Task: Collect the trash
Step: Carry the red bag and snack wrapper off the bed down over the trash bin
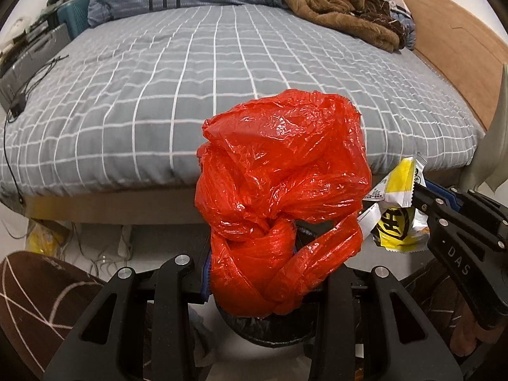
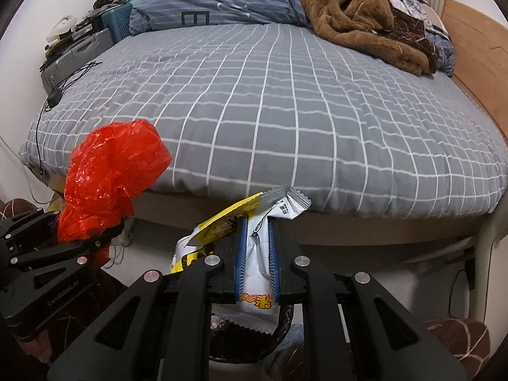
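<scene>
Red bag (image 1: 282, 187) clamped in left tool (image 1: 254, 273); wrappers (image 2: 257, 254) pinched in right tool (image 2: 257, 254).

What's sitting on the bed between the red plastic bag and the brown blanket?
Nothing: only bare checked sheet lies between the red plastic bag and the brown blanket, in both wrist views.

Glossy red crinkled plastic bag (image 1: 279, 171), knotted, uniform red. White foil snack wrappers (image 2: 257, 254) with yellow panels, black lettering, yellow-orange characters on the lower end. Grey bedsheet (image 2: 285, 111) with a white grid check. Blue-grey folded duvet (image 2: 222, 3), fine dotted stripes. Plain brown fleece blanket (image 2: 358, 16). Tan wooden bed frame (image 1: 451, 47). Matte black gripper fingers with blue pads (image 2: 241, 254).
</scene>
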`<act>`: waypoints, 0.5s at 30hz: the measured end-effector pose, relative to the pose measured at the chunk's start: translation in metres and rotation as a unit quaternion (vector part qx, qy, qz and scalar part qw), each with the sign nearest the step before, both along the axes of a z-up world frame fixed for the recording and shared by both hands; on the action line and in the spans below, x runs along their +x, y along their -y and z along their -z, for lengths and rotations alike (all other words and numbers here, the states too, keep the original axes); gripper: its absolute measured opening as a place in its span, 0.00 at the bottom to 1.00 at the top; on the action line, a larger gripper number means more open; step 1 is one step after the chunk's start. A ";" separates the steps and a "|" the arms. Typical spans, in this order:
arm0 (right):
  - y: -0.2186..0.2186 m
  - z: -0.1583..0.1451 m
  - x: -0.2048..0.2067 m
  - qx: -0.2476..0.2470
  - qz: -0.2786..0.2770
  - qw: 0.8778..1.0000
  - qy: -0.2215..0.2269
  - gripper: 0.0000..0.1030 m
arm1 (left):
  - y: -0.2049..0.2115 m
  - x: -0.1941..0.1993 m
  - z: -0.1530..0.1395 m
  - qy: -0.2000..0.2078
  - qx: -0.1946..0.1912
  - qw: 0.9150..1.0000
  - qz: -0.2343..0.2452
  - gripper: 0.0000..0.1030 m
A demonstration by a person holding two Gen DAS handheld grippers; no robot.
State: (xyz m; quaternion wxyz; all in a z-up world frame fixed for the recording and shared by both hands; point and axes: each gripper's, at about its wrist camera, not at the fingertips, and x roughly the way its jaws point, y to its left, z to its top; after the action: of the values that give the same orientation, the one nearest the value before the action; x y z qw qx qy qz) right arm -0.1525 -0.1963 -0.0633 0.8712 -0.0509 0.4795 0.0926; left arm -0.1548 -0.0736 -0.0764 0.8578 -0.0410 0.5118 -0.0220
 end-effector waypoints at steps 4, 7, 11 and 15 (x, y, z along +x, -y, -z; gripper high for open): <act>-0.002 0.011 -0.008 0.004 0.000 1.000 -0.018 0.12 | -0.004 -0.006 0.009 -0.015 0.000 1.000 -0.003 0.35; -0.006 0.020 -0.014 0.002 -0.005 0.999 -0.031 0.12 | -0.005 -0.011 0.015 -0.023 0.002 1.000 -0.003 0.35; -0.010 0.031 -0.022 0.003 -0.011 0.999 -0.049 0.12 | -0.008 -0.015 0.021 -0.032 0.004 0.999 -0.006 0.35; -0.017 0.050 -0.022 -0.002 -0.020 0.997 -0.077 0.12 | -0.012 -0.018 0.031 -0.043 0.006 0.999 -0.008 0.35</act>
State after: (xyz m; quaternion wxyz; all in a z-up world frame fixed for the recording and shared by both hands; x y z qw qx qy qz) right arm -0.1750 -0.1795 -0.1134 0.8295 -0.0552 0.5444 0.1123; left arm -0.1724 -0.0614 -0.1075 0.8354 -0.0407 0.5480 -0.0103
